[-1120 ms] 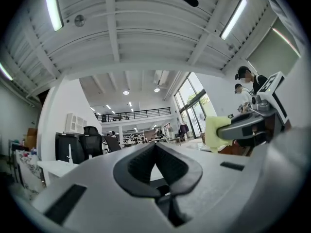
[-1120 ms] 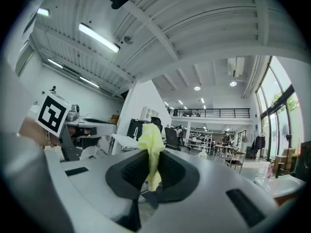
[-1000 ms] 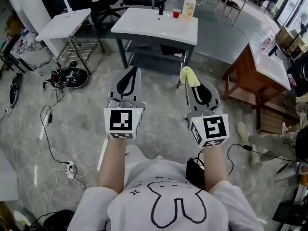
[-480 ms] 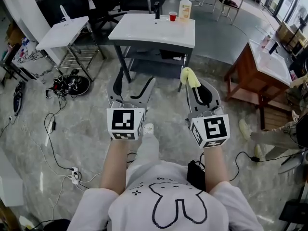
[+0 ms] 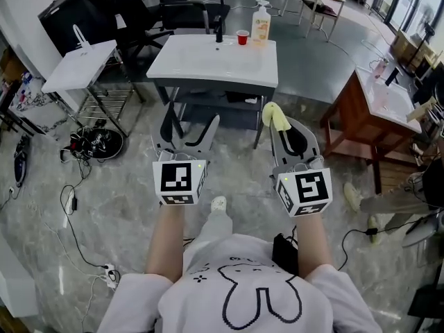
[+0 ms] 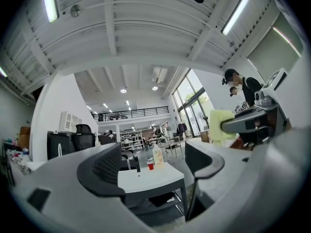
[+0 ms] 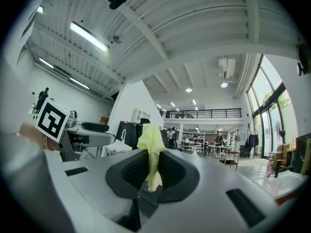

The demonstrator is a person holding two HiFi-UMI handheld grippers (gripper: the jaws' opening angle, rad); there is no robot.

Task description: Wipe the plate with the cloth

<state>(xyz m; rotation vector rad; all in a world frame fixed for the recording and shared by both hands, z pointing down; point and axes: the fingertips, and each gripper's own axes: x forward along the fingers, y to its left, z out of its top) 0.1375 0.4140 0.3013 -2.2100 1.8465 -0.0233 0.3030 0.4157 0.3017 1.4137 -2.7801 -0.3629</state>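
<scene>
- Now, left gripper [image 5: 192,120] fingers stand wide apart, just opened, nothing between them.
- Right gripper [image 5: 283,127] fingers pinch the yellow cloth [image 5: 275,115], right of centre; its lower end is hidden between them.

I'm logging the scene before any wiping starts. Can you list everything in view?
sink table: one, white, straight ahead
faucet: one, black, at the sink table's far edge
cup: one, red, beside the faucet
soap bottle: one, pale orange, beside the cup
side table: one, white, left
office chair: one, black, behind the sink table
wooden stand: one, brown, right
cables: several, dark, on the floor at left
plate: none in view
cloth: one, yellow, in the right gripper
left gripper: grey, open, empty
right gripper: grey, shut on the cloth
</scene>
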